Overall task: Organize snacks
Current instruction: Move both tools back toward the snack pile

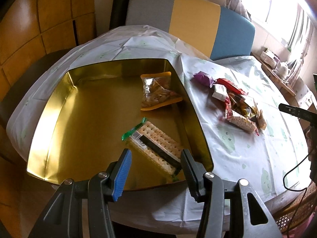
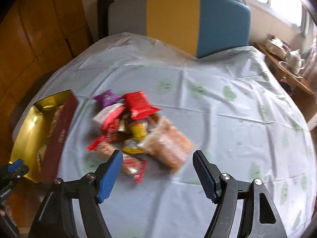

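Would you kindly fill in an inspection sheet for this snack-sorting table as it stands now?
Surface: table under a pale printed tablecloth, creased.
Job's things: open gold tin holding a cracker pack and a nut bag; snack pile loose on the cloth beside it.
Clutter: nothing seen.
Grippers: left hand-held gripper open over the tin; right hand-held gripper open, empty, near the pile.
Cables: black cable at the table edge.
Surroundings: tricolour chair, teapot, window.

Tin (image 1: 59, 107) left half bare; snack pile (image 2: 136, 129) crowds cloth (image 2: 227, 138) beside tin wall.
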